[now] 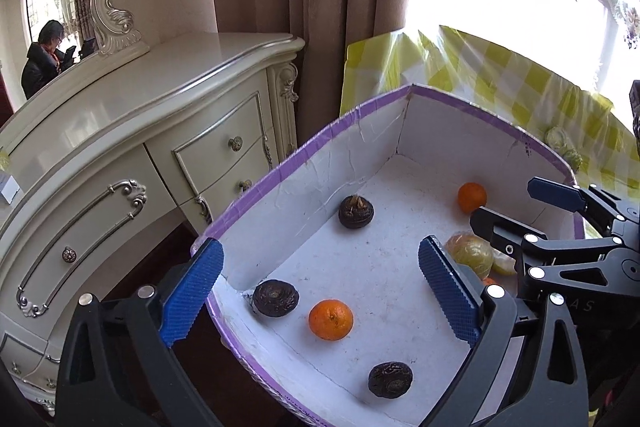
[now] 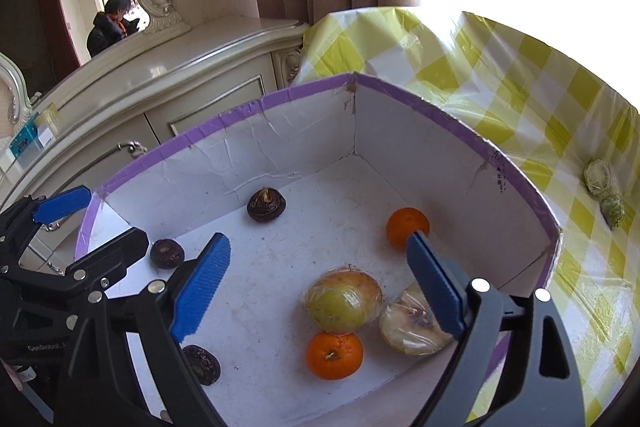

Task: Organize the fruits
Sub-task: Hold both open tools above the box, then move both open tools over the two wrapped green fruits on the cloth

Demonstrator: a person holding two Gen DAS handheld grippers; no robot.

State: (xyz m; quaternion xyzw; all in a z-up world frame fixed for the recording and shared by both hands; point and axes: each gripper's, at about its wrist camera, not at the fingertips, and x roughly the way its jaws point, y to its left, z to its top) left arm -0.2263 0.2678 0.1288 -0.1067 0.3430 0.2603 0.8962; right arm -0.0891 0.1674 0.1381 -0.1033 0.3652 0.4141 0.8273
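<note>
We look down into a white box [image 2: 460, 163] with a purple rim, set on a yellow-checked table [image 2: 540, 87] beside a cream dresser [image 1: 132, 131].

Left gripper [image 1: 320, 291]: jaws spread wide, nothing between them; left pad sits outside the box's left wall, right pad above the floor. Right gripper [image 2: 316, 287]: jaws spread, empty, hanging over the box interior.

On the box floor, by the right wrist view:
- orange [image 2: 334, 355] near the front edge, just in front of a wrapped yellow-green fruit [image 2: 344, 301]
- second wrapped fruit [image 2: 412, 327], touching the first, partly behind the right pad
- second orange [image 2: 406, 227] toward the right wall
- three dark chestnuts: one [image 2: 266, 205] near the back wall, one [image 2: 167, 254] at the left wall, one [image 2: 202, 365] at front left, well apart.

Two pale green lumps [image 2: 604, 191] lie on the table outside the box; we cannot tell what they are.
</note>
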